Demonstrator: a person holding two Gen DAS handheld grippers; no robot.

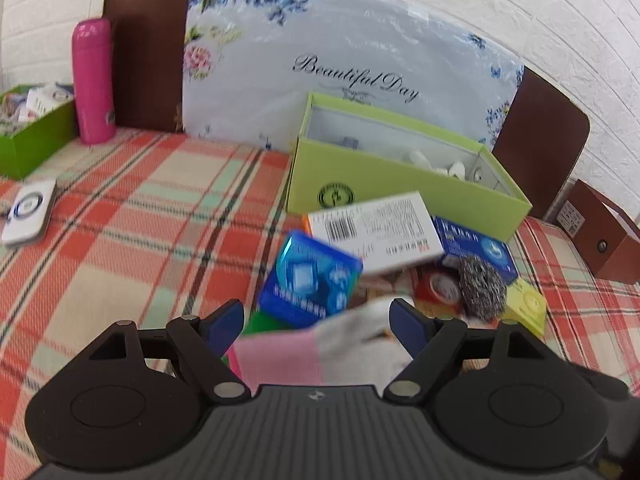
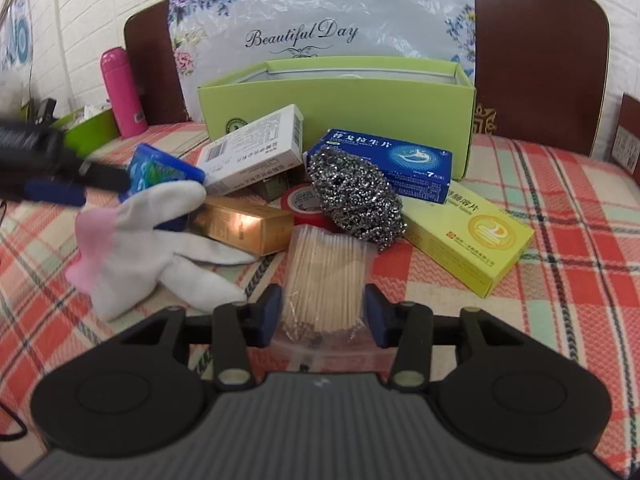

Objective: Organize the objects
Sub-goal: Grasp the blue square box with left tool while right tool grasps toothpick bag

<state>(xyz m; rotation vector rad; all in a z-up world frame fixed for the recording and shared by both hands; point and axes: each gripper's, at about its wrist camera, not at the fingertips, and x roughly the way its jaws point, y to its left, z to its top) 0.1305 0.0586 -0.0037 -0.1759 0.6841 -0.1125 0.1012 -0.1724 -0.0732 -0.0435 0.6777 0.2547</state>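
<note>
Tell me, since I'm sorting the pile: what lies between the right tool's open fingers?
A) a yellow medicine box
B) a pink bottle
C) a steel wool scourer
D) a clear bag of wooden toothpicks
D: the clear bag of wooden toothpicks sits between the right tool's spread fingers, ungripped.

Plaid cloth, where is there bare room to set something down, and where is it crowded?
Bare plaid cloth runs between the pink bottle, the white device and the light green box. More lies right of the yellow box. It is crowded in front of the light green box: cartons, steel scourer, glove, toothpick bag.
</note>
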